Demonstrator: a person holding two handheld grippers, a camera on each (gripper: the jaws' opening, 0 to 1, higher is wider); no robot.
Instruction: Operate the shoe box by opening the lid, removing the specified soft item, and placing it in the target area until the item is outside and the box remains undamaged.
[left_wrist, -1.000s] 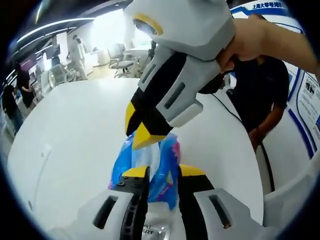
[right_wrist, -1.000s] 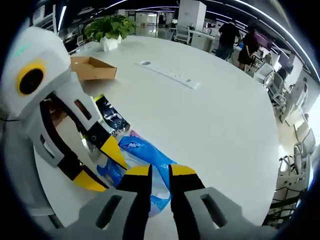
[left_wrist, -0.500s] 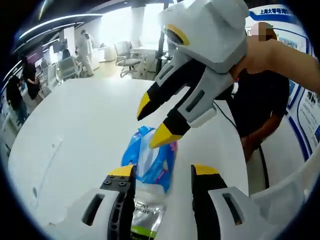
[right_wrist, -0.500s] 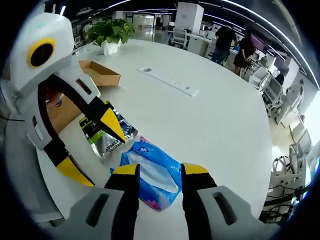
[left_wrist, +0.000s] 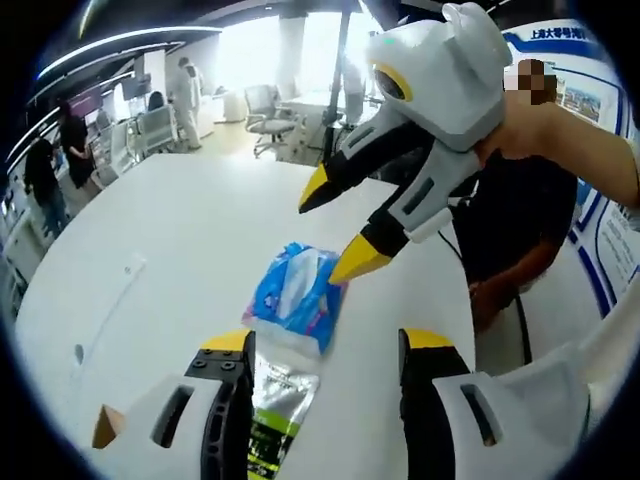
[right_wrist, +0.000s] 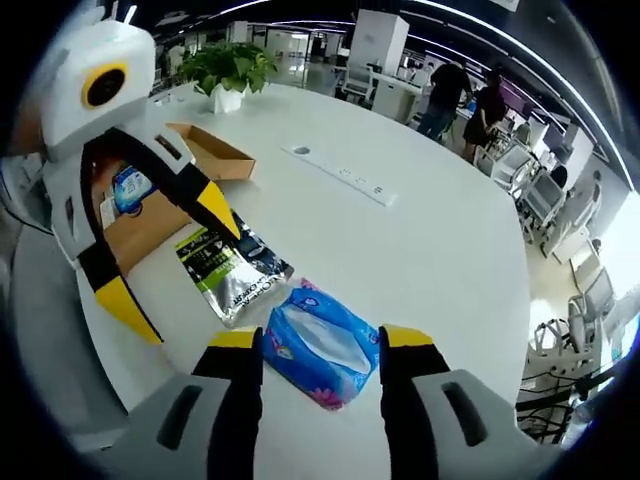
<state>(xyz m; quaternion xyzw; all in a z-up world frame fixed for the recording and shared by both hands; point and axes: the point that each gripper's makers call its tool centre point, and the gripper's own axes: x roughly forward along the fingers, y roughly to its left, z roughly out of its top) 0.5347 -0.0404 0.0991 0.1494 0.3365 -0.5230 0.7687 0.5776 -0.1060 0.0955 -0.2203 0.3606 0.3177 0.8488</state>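
Your left gripper (left_wrist: 325, 345) hangs over the round white desk (left_wrist: 180, 230) with its jaws wide apart and nothing between them. In the left gripper view the blue tissue pack (left_wrist: 293, 293) lies flat on the desk just ahead of those jaws, well in from the desk's edges. One end of it touches or overlaps a silver and green pouch (left_wrist: 277, 405), which lies between the jaws. Your right gripper (left_wrist: 340, 225) comes into this view from the right, held by your hand (left_wrist: 530, 125) above the pack, its yellow-tipped jaws spread wide and empty.

In the right gripper view, your right gripper (right_wrist: 318, 343) has the tissue pack (right_wrist: 322, 343) lying on the desk (right_wrist: 430, 240) between its open jaws, not gripped. The pouch (right_wrist: 232, 273) lies beside the pack. Past it the open shoe box (right_wrist: 140, 215) sits near the desk's edge, with its lid (right_wrist: 212, 152) lying separately next to a potted plant (right_wrist: 226, 68). Your left gripper (right_wrist: 165, 250) stands at the left of this view, jaws wide.
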